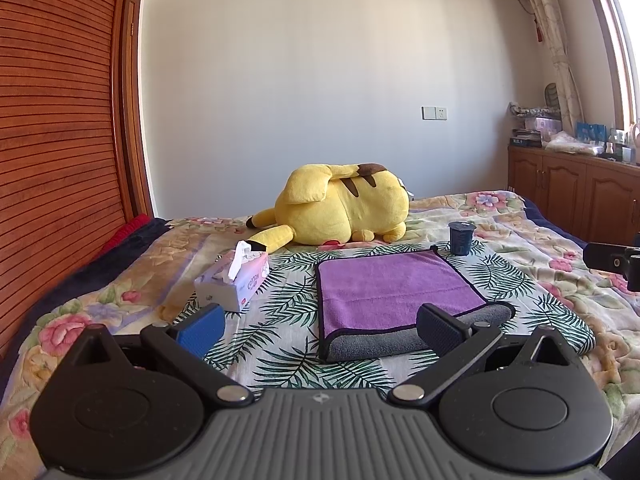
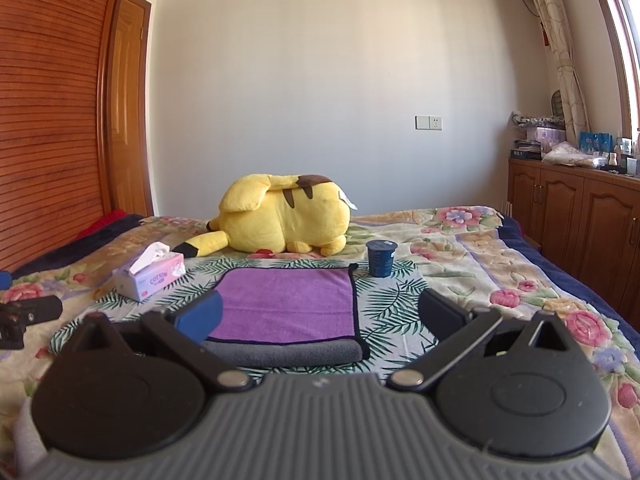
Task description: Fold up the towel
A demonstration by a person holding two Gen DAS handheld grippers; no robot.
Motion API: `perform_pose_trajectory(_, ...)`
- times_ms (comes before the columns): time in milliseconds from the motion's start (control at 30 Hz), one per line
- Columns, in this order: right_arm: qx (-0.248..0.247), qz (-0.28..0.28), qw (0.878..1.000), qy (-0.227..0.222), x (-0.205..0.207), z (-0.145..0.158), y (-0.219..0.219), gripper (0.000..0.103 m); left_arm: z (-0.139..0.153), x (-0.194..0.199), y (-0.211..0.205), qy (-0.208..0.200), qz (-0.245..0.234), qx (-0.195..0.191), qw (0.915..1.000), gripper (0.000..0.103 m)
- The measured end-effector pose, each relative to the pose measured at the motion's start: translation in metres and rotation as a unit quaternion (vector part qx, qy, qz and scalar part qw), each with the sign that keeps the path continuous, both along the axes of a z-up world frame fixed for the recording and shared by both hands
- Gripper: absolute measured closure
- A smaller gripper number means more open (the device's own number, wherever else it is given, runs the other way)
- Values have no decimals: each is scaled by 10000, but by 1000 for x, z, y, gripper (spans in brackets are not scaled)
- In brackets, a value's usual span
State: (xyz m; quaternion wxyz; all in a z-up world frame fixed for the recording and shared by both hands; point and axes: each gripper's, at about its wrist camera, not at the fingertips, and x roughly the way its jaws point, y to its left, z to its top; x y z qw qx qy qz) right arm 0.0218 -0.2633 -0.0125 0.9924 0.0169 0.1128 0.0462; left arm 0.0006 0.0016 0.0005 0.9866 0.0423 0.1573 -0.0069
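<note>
**Purple towel lies part-folded on the bed, both grippers spread and empty**

The bed [image 1: 500, 216], covered by a flowered quilt with a leaf-print cloth [image 1: 280, 344] laid over its near middle, carries everything. At the far side of that cloth lies a big yellow plush toy [image 1: 340, 208], on its side. The towel [image 1: 392, 284] sits in the middle of the leaf-print cloth, purple on top with a dark trim, and a grey layer shows along its near edge, so it looks folded over once already. A tissue box [image 1: 236, 280] stands near the cloth's left edge, well apart from the towel, and a small dark cup [image 1: 461, 238] stands just beyond the towel's far right corner.

The left gripper [image 1: 320, 320] hovers short of the towel's near edge, fingers wide apart, nothing between them. The right gripper [image 2: 320, 316] is likewise spread and empty, facing the same near edge.

The towel looks soft, light and limp; it should drape and sag once lifted, and its pile probably grips the cloth beneath a little. The sensible hold is the two near corners, pinching both layers together at the trim.

The towel's near right corner is hidden behind a gripper finger in the left view, its near left corner in the right view. Whether there are further layers cannot be made out.
</note>
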Motion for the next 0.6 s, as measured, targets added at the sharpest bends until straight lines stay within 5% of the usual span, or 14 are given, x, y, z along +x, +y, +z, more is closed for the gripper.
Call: perform_pose_trajectory(600,13,5,10000,6,0,0,1,0,-6,-4,-3,0,-12,35,10000,19)
